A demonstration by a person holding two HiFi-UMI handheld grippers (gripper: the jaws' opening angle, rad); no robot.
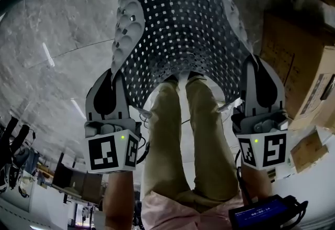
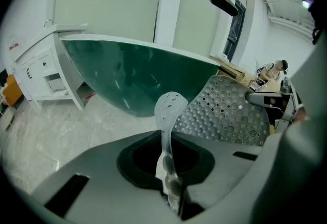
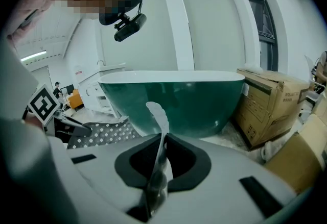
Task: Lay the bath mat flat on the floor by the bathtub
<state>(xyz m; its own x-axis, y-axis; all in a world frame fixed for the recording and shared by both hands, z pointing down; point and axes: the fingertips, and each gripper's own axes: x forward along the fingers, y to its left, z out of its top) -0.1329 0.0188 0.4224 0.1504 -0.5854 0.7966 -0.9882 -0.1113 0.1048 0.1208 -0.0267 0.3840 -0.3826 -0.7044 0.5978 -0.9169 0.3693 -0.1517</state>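
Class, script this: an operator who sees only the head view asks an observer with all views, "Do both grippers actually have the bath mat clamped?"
Observer: Yes for the left gripper: its view shows the jaws shut on the bath mat's edge.
Operator: And the right?
Observer: The right gripper is shut on a mat edge too.
Operator: What's ahead of them?
Observer: The green bathtub, straight past both jaws; a white cabinet stands at its left.

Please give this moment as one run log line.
left gripper: shut on bath mat | right gripper: shut on bath mat | bath mat: spread between both, not yet flat | bathtub: ahead
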